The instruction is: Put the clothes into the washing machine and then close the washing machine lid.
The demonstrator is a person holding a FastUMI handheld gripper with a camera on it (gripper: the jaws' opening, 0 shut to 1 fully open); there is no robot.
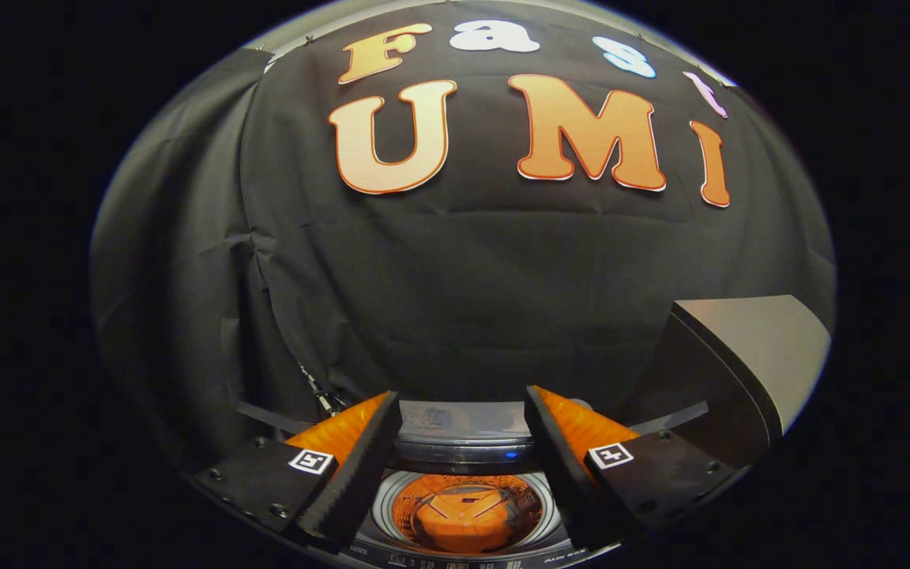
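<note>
Washing machine (463, 474) drum open, orange interior, lid (747, 356) raised beside it, fingers (360, 466) spread, holding nothing

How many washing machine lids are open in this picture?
1. The lid stands raised beyond the right side of the open tongs; the washing machine drum lies between them.

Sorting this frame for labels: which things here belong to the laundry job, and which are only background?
Job: washing machine; its drum; raised lid; gripper, jaws open, holding nothing.
Background: black cloth wall.
</note>
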